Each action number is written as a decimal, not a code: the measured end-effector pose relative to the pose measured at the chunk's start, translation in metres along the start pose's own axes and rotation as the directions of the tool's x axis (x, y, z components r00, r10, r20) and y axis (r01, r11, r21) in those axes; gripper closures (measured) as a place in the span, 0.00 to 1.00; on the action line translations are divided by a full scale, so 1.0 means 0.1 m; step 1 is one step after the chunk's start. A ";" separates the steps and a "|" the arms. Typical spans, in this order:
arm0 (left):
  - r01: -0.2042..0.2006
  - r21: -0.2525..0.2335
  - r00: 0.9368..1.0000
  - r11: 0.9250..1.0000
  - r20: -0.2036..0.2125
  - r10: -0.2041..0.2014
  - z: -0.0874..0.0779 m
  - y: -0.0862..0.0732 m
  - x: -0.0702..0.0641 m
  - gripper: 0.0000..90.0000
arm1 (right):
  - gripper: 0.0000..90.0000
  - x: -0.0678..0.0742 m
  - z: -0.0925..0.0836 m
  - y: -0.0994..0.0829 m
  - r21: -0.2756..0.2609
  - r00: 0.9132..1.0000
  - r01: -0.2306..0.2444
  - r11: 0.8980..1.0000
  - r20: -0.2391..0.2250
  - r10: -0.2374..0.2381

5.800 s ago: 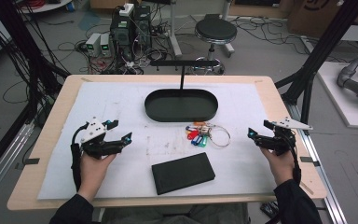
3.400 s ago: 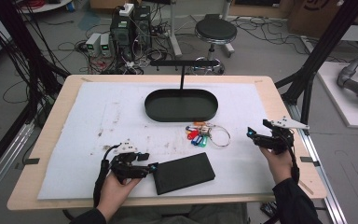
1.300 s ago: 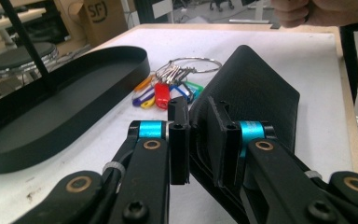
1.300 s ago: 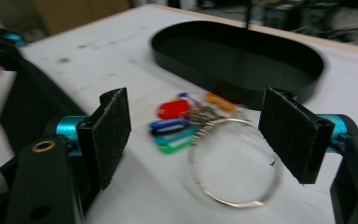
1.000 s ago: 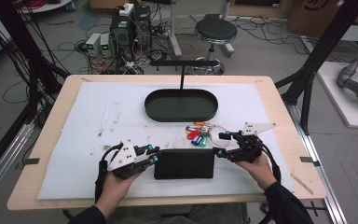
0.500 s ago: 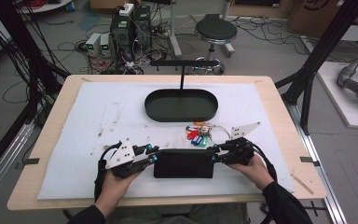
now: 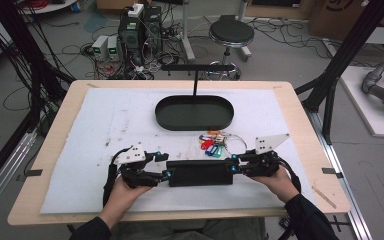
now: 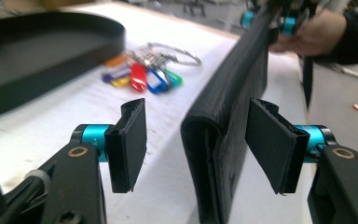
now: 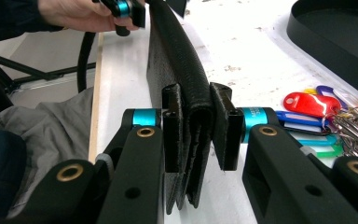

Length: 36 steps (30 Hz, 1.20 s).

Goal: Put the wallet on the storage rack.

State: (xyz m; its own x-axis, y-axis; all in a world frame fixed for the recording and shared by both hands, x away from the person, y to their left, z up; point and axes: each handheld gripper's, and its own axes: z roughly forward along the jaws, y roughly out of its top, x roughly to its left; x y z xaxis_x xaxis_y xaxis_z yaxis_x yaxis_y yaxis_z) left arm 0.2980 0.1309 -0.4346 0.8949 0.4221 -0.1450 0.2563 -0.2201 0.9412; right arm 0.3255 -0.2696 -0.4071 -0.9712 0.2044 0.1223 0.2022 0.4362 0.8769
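The black wallet (image 7: 198,172) stands on its long edge on the white mat (image 7: 95,125), its long axis running across the table from nine o'clock to three o'clock, one end toward each hand.

At the nine o'clock end, the left hand (image 7: 122,192) comes up from the near edge with its forearm slanting in from seven o'clock, and the left gripper (image 7: 166,174) points toward three o'clock, level with the mat. In the left gripper view (image 8: 196,151) its jaws have just been opening and stand apart; the wallet's end (image 8: 214,149) sits between them, closer to the pad on the right side, with a gap at each pad, so neither presses on it.

At the three o'clock end, the right hand (image 7: 280,180) reaches in from five o'clock and the right gripper (image 7: 233,169) points toward nine o'clock. In the right gripper view (image 9: 196,130) its jaws have just been closing, and both pads press flat on the wallet's folded end (image 9: 193,116), holding it upright.

Just beyond the wallet, toward one o'clock from its middle, lies the bunch of keys (image 7: 215,146) with coloured tags, and farther back at twelve o'clock sits the black oval tray (image 7: 165,117).
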 end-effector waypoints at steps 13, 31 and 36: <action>-0.088 0.067 0.989 0.994 0.121 0.080 0.15 -0.02 -0.03 0.80 | 0.81 0.00 0.01 -0.03 0.016 1.000 0.016 1.000 0.005 -0.016; -0.087 -0.005 0.992 0.996 0.096 0.087 0.04 0.03 -0.02 0.82 | 0.46 -0.06 -0.07 -0.05 -0.041 0.995 -0.040 0.998 0.093 0.044; -0.087 -0.031 0.991 0.996 0.103 0.090 0.01 0.06 -0.02 0.82 | 0.43 -0.09 -0.14 -0.06 -0.075 0.988 -0.052 0.996 0.142 0.062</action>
State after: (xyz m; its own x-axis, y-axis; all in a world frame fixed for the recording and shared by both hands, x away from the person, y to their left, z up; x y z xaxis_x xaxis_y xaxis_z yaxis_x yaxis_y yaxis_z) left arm 0.2978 0.1275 -0.4294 0.9470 0.3083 -0.0906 0.1661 -0.2284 0.9593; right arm 0.3310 -0.2866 -0.4068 -0.9290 0.3537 0.1091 0.2424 0.3584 0.9016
